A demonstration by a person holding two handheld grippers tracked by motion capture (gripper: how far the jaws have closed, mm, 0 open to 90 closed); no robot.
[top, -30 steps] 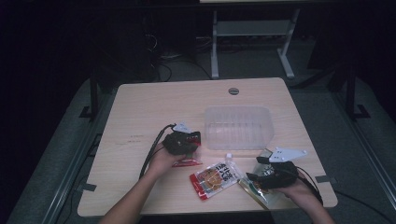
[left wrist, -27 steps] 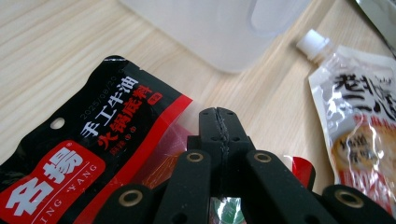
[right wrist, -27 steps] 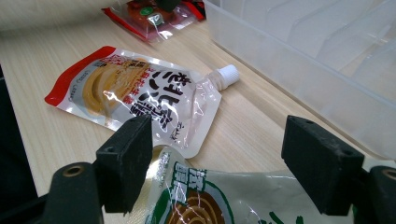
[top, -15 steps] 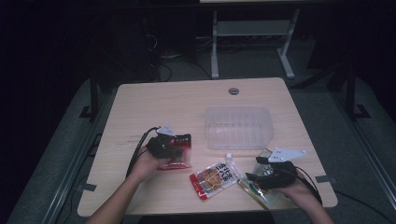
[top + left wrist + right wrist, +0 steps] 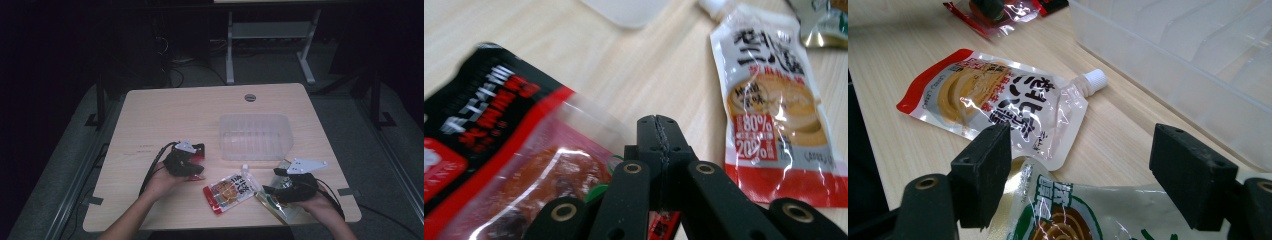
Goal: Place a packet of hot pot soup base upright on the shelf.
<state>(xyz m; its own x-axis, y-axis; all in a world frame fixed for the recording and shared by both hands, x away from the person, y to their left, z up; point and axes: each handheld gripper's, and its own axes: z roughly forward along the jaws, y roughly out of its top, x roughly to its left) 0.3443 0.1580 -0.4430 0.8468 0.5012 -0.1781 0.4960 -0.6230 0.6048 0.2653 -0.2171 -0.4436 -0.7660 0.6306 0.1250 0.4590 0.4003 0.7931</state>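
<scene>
One red pouch (image 5: 499, 165) in left gripper (image 5: 658, 131), diagonal

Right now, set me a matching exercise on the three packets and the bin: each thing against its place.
1. red and black packet
2. spouted pouch
3. green packet
4. clear bin

a. under the open right gripper
b. flat between the two hands
c. farthest up the table
d. clamped in the left gripper

Pairs: 1-d, 2-b, 3-a, 4-c

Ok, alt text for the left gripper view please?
The left gripper is shut on the edge of a red-and-black snack packet. To its right a spouted sauce pouch lies flat on the wooden table.
</scene>
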